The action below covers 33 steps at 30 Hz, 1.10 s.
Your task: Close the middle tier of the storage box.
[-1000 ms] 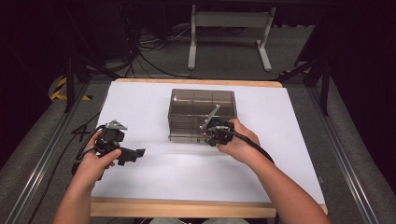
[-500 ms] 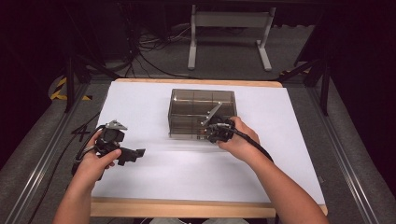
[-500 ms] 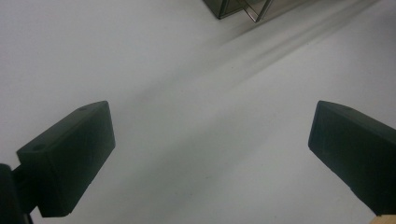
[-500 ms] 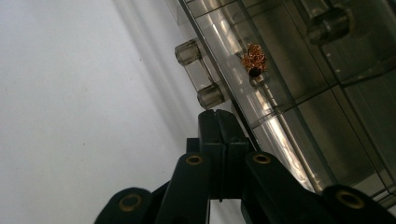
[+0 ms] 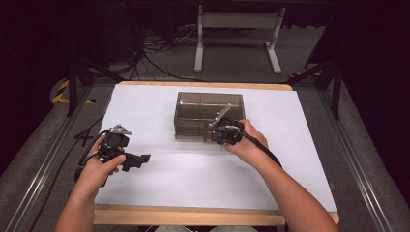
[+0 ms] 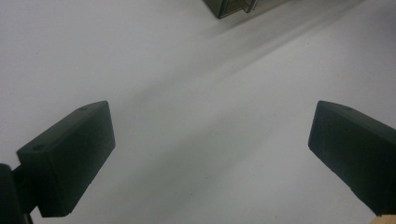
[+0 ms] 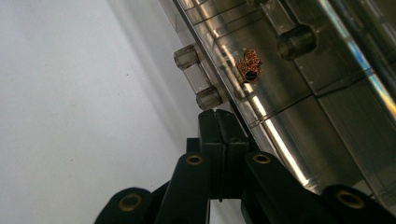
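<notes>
the white table sheet [image 5: 159,193] carries a smoky clear plastic compartment box [image 5: 209,114] near its middle, its long axis running across the table, parallel to the near edge, with its front wall toward the person. inside it, against a divider, sits a small coppery wire cluster [image 7: 248,64].

the right gripper [image 5: 223,134] is at the box's front right, its jaws clenched together with nothing between them, the tips just under a pair of clear round knobs [image 7: 208,98] on the wall. the step looks like working that latch or drawer: best to keep the closed tips square to the knob and push or hook along the box's short axis, so the light box does not skid.

the left gripper [image 5: 129,160] hangs over bare sheet left of the box, jaws spread wide and empty; it could steady the box's left end.
</notes>
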### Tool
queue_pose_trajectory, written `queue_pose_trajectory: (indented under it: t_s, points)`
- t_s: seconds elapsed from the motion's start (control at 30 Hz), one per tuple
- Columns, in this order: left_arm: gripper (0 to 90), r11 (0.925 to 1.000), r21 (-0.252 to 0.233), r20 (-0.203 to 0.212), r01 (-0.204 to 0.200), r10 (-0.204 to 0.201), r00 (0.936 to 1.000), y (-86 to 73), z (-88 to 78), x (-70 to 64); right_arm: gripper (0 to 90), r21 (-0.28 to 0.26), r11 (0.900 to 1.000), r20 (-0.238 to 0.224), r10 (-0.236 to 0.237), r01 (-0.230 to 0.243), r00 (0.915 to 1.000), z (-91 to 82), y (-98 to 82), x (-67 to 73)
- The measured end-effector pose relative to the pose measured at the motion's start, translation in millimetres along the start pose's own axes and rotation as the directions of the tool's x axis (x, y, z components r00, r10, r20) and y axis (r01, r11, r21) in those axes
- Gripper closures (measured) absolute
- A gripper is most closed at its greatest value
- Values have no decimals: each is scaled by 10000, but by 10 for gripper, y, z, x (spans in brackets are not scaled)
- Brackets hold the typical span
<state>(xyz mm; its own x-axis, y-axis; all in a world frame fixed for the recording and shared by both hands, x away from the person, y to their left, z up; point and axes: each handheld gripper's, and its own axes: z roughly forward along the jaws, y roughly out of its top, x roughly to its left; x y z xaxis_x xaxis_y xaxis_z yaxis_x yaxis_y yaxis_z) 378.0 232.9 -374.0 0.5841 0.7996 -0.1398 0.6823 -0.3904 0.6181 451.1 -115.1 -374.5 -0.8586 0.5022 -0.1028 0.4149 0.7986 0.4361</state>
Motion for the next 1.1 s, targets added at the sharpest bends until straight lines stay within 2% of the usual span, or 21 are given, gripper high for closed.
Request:
queue_pose_trajectory:
  t_s: [0.7,1.1]
  points:
    - [12,10000,0,19,-30,30,10000,-1,-2,1,900,-632,9972,641,446,-405,9970,78,-25,-72]
    - [12,10000,-52,29,44,-44,10000,-4,-11,8,900,-997,9924,811,807,-725,9934,105,-37,-112]
